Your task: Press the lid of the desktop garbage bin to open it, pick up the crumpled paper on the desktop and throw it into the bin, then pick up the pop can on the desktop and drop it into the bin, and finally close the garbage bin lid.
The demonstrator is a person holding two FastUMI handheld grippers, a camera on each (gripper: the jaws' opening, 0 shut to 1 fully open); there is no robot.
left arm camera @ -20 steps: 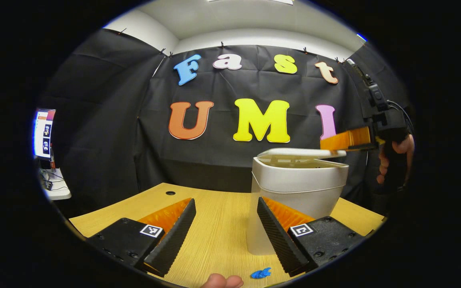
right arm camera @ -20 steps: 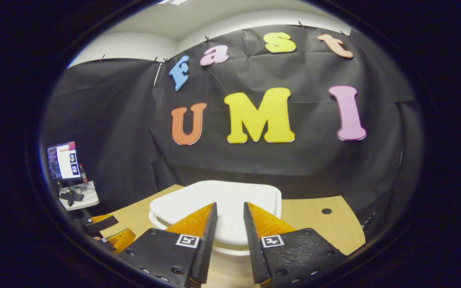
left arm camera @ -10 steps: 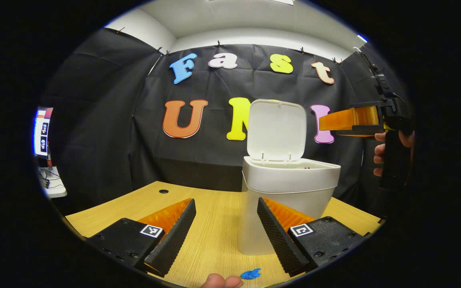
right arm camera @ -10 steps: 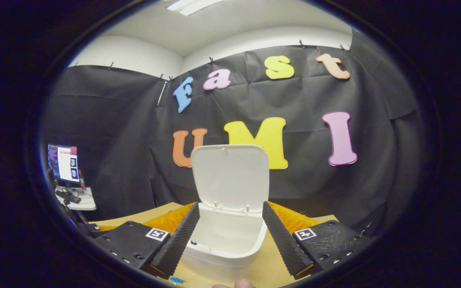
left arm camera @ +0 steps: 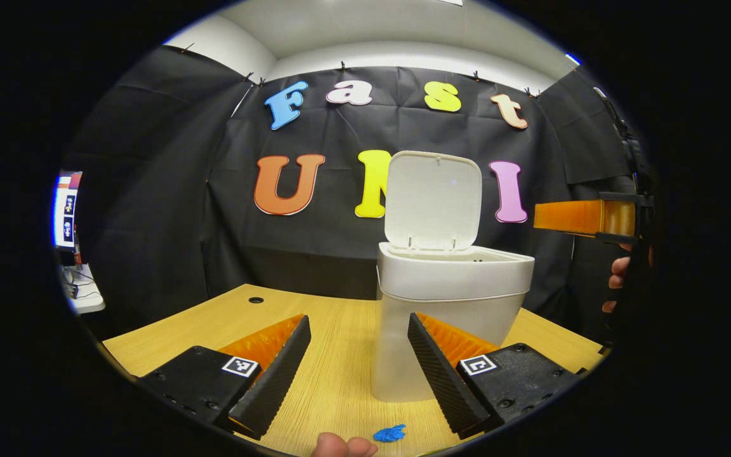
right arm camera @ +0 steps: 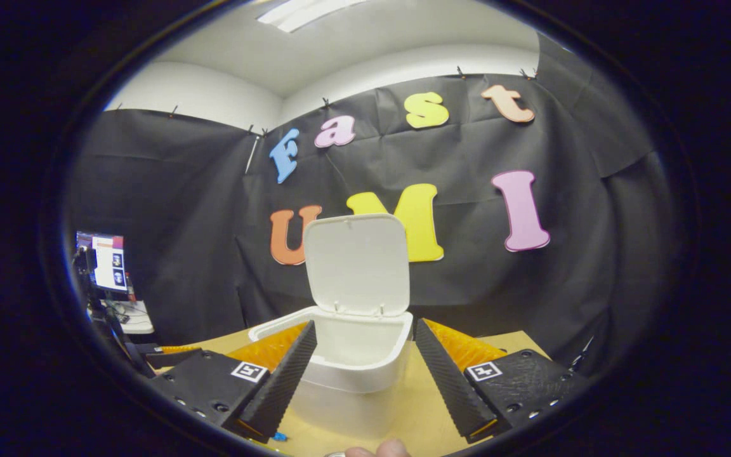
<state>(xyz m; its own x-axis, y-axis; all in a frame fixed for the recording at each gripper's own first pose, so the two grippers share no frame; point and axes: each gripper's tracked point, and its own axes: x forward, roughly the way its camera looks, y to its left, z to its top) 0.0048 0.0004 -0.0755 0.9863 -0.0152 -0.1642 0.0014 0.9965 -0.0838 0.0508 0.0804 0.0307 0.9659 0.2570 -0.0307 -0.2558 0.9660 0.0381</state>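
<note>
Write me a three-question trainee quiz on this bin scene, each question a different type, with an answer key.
1. True or false: the lid of the bin stands raised.
2. Multiple choice: what lies on the table in front of the bin, near the bottom edge of the left gripper view? A) a small blue scrap B) a red cup C) a spoon
3. Fill in: the left gripper and the right gripper each have their fingers ____ with nothing between them.

Key:
1. True; the bin is open.
2. A.
3. Apart; both are open and empty.
</note>
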